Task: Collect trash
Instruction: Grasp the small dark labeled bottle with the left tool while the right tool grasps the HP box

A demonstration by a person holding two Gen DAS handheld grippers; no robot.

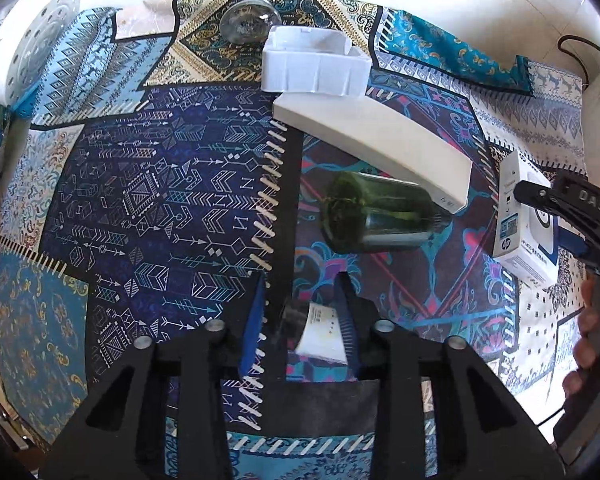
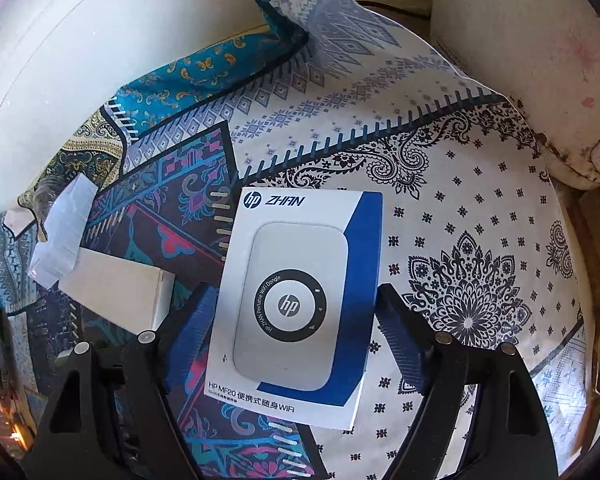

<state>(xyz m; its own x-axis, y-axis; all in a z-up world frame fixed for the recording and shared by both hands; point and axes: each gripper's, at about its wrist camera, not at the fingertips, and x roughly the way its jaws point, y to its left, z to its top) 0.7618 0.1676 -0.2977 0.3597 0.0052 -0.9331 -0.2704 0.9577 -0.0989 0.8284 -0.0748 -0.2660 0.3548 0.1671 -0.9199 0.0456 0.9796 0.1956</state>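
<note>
My right gripper point(image 2: 292, 304) is open, its blue-padded fingers on either side of a white and blue HP box point(image 2: 296, 304) lying on the patterned cloth; the left pad sits close to the box edge and the right pad is near the other edge. In the left wrist view the same box point(image 1: 524, 220) is at the far right with the right gripper point(image 1: 548, 208) around it. My left gripper point(image 1: 300, 304) holds a clear bottle with a white label point(image 1: 320, 332) between its fingers. A long white box point(image 1: 376, 148), a white tray insert point(image 1: 316, 62) and a green-filled glass jar point(image 1: 372, 216) lie ahead.
A patterned tablecloth point(image 1: 140, 200) covers the table. A clear glass lid point(image 1: 248, 20) lies at the back. A white perforated disc point(image 1: 40, 44) stands at the far left. A white wall point(image 2: 80, 60) and a white appliance point(image 2: 540, 60) border the cloth.
</note>
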